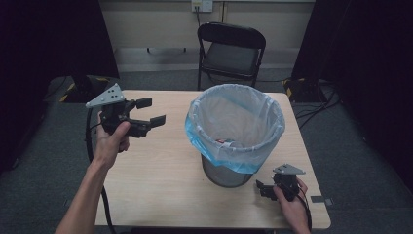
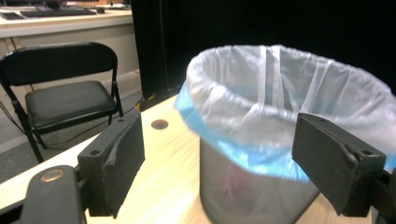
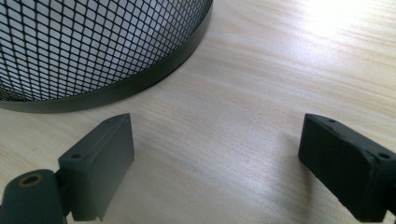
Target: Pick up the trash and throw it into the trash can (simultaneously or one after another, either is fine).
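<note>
The left tongs (image 1: 152,111) hang above the counter (image 1: 160,180), lifted off the wood and aimed toward the wire-mesh bin (image 1: 226,173), which stands well apart from them on their far side. Their jaws are spread wide with nothing between them. In the left gripper view the bin's plastic liner (image 2: 280,93) sits framed in that gap, its blue-tinted edge folded down over the rim. This suggests the person has lined the tongs up on the liner's cuff and raised them to about the height of that fold, so a forward reach would meet the plastic rather than the mesh.

The right tongs (image 1: 261,189) sit low, close to the counter and just beside the foot of the bin. Their jaws are also wide apart and empty. The right gripper view looks along them at bare wood, with the bin's black base ring (image 3: 140,79) curving just ahead. That low placement looks meant to steady or catch the bin's base while the other side works on the liner, though neither pair touches anything yet.

Some small items lie inside the liner, too dim to identify. A folding chair (image 1: 233,48) stands beyond the counter, far past both tongs.
</note>
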A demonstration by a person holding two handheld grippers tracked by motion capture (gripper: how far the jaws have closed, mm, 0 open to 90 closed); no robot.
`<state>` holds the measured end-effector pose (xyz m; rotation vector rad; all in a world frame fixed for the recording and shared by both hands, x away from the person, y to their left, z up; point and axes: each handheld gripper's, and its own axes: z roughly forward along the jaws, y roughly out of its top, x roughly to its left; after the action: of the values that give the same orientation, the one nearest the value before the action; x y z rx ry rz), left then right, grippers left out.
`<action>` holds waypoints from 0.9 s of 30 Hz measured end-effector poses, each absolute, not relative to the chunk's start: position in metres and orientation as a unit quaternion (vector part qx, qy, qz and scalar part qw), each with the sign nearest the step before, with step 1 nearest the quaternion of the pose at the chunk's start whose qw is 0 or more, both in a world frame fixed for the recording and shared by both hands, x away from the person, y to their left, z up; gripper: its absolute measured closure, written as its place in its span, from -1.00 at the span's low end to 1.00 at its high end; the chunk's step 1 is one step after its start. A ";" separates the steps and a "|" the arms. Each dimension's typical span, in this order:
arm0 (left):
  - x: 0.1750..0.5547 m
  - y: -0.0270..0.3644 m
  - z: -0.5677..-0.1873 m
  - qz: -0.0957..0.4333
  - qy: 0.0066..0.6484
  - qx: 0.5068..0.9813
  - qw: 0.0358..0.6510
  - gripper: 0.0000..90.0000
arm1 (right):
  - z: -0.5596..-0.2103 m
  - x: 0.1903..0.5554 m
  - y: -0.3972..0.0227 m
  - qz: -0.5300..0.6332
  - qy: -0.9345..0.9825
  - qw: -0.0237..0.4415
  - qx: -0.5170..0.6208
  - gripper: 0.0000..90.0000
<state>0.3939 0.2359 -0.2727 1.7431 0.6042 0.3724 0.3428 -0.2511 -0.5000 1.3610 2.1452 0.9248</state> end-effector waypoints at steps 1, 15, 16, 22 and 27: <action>0.394 0.239 -0.275 0.159 0.258 0.749 0.588 -0.63 | -0.500 0.343 -0.251 0.334 0.775 0.217 0.491 -0.78; 0.384 0.263 -0.318 0.160 0.295 0.761 0.556 -0.57 | -0.500 0.343 -0.251 0.334 0.774 0.217 0.491 -0.78; 0.382 0.264 -0.320 0.159 0.297 0.761 0.555 -0.58 | -0.500 0.343 -0.251 0.334 0.774 0.217 0.491 -0.78; 0.378 0.273 -0.337 0.161 0.316 0.761 0.543 -0.63 | -0.500 0.343 -0.251 0.334 0.774 0.217 0.491 -0.78; 0.375 0.278 -0.353 0.169 0.336 0.763 0.527 -0.64 | -0.500 0.343 -0.251 0.334 0.774 0.217 0.491 -0.78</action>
<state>0.3749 0.2785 -0.3527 1.8229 0.8027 0.4029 0.3427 -0.2511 -0.5000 1.3612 2.1452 0.9250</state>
